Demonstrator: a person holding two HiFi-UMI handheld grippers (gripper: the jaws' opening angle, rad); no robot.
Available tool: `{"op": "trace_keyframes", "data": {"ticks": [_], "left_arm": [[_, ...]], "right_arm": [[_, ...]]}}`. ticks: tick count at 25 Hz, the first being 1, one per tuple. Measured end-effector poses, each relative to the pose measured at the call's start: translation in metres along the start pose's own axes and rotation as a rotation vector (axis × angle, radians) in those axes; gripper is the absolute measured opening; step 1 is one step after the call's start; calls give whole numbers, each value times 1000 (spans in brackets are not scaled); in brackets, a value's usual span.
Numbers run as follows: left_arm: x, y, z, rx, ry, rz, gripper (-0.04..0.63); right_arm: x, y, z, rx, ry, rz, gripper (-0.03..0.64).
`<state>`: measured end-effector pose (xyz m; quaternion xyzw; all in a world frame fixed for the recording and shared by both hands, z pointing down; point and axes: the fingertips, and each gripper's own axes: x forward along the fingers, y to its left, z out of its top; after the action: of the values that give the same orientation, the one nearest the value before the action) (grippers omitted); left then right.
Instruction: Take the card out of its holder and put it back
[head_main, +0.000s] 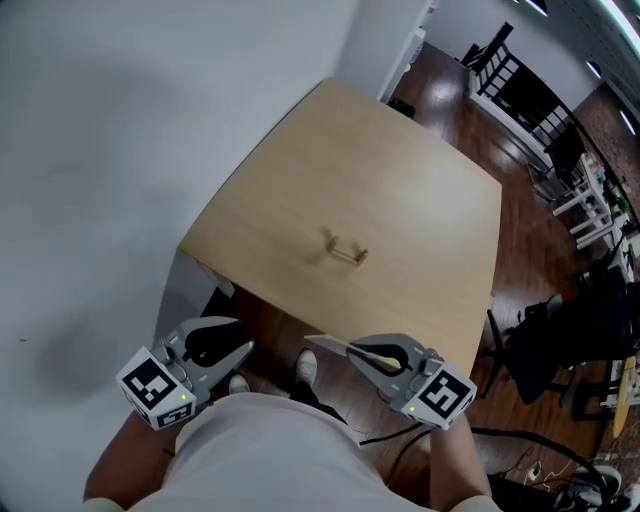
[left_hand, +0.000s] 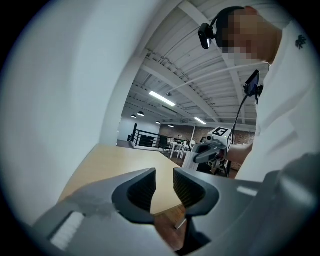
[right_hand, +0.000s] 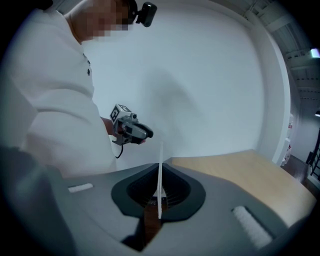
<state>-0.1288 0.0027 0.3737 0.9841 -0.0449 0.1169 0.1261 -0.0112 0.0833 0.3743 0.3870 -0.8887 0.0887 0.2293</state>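
left gripper: jaws apart, empty | right gripper: squeezed on card, seen edge-on | holder: mid table, well apart from card, in head view only | black chair: beside table

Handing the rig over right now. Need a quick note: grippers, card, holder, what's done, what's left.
Left gripper: open, nothing between the jaws, held short of the table's near edge.
Right gripper: shut on the card, which sits edge-on between the jaws, in the air near the person's body.
Holder: on the table, about mid-top, no card in it.
Done: card is out of the holder.
Left: carry the card to the holder, slot it in, release.
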Motion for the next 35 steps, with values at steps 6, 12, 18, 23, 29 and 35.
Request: {"op": "trace_keyframes", "data": {"ticks": [6,12,18,23,29,35], "left_arm": [[12,5,-2,-16,10,39,117],[35,4,3,-27,-6,83,117],[45,2,5,-49,-10,137,117],[58,2,7,-62,-6,179,115],[70,10,8,-82,-14,230,117],[73,14,4,-110,-13,278,115]], "right_arm": [[2,-57,-9,17,-34,-14,21],[3,-129,-31,21,-40,-29,21],[18,-195,-51,16,-26,-48,21],[33,-237,-63,0,-11,-43,21],[56,-269,-78,-3,14,-2,21],[71,-289,-92,3,41,26,21]]}}
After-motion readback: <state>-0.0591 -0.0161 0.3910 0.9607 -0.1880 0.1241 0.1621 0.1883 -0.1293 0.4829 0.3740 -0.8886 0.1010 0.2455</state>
